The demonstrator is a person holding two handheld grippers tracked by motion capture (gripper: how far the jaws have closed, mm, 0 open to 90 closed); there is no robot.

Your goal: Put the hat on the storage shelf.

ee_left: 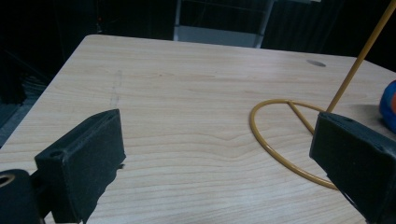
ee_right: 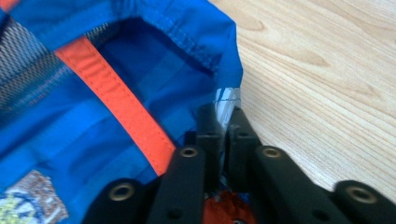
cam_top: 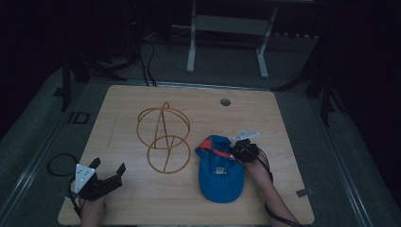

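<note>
A blue cap (cam_top: 218, 170) with orange trim lies on the wooden table (cam_top: 123, 99), right of centre, its brim toward the front edge. My right gripper (cam_top: 239, 150) is at the cap's right rear edge, shut on the blue fabric rim (ee_right: 224, 100); its jaws pinch the cloth beside an orange strap (ee_right: 121, 107). A yellow wire stand (cam_top: 163, 139) of rings stands left of the cap. My left gripper (cam_top: 108, 171) rests near the front left corner, jaws wide open with bare table between them; the stand's base ring (ee_left: 280, 140) lies ahead of it to the right.
A round cable hole (cam_top: 225, 101) sits near the table's far edge. A white metal frame (cam_top: 227, 33) stands on the floor behind the table. A dark cable loop (cam_top: 60, 164) lies on the floor at left. Bare wood stretches across the table's left half.
</note>
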